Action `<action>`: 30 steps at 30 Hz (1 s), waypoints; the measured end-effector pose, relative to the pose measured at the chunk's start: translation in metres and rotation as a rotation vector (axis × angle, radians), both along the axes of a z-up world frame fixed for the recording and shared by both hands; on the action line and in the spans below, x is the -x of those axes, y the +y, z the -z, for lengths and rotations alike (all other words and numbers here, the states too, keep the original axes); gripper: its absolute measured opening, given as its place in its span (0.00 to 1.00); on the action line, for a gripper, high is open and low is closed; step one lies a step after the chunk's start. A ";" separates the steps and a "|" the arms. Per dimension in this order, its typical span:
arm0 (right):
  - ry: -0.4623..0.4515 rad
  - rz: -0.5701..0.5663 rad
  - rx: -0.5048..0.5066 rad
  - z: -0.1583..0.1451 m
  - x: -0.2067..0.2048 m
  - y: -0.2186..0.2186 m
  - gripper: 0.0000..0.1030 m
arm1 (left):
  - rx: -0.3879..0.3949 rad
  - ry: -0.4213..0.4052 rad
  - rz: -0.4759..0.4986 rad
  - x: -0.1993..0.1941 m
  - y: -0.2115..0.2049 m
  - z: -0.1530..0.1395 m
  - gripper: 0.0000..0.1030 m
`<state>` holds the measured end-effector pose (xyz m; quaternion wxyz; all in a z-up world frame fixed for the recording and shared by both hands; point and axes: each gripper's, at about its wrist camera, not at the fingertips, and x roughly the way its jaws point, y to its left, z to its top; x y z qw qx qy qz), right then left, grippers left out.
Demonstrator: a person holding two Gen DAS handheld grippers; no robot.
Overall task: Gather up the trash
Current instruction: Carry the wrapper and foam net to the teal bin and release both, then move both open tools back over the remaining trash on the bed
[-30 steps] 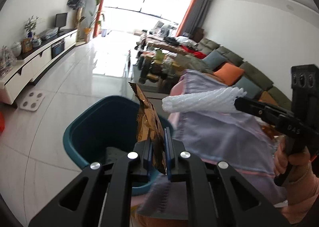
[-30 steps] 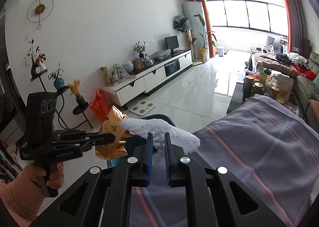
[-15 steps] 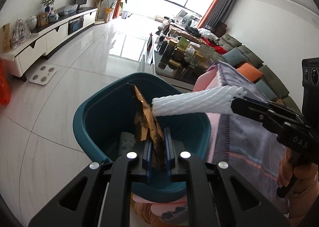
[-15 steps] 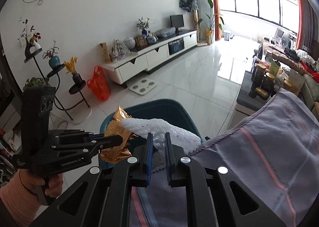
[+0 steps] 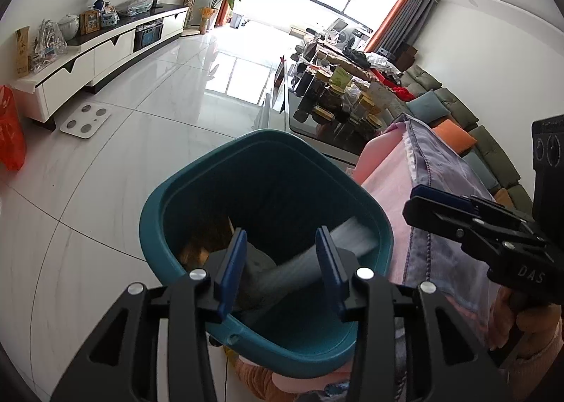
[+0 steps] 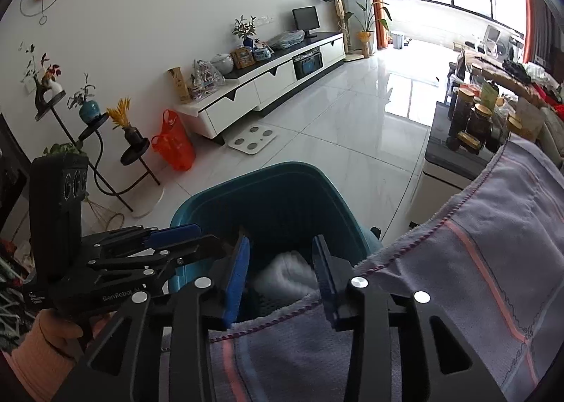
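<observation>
Gripper (image 5: pixel 280 261) over foam net (image 5: pixel 310 261), slanted.

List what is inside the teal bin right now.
Inside the teal bin lie the white foam net, blurred, and the golden wrapper against the left wall, with a grey piece between them. Gripper fingers and the striped cloth cover the rest of the bottom.

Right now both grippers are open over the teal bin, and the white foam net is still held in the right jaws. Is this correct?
Not quite. The right gripper holds nothing: its jaws have just been opening, and the right wrist view shows the white foam net lying loose inside the teal bin. The left gripper is open too.
</observation>
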<state>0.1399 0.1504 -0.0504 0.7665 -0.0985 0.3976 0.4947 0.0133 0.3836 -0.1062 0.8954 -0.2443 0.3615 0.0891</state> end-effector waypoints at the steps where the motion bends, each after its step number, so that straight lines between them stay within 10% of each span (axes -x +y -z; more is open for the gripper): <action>1: 0.004 0.007 -0.006 0.000 -0.001 -0.002 0.38 | 0.000 0.000 -0.001 0.000 0.000 0.000 0.43; 11: -0.032 0.033 -0.108 -0.025 0.012 -0.052 0.46 | -0.061 -0.135 0.060 0.018 -0.030 -0.033 0.55; 19: -0.141 0.146 -0.166 -0.047 0.037 -0.147 0.54 | -0.099 -0.277 0.301 0.024 -0.121 -0.064 0.61; 30: -0.195 0.448 -0.155 -0.043 0.052 -0.290 0.54 | -0.023 -0.258 0.681 0.003 -0.259 -0.048 0.61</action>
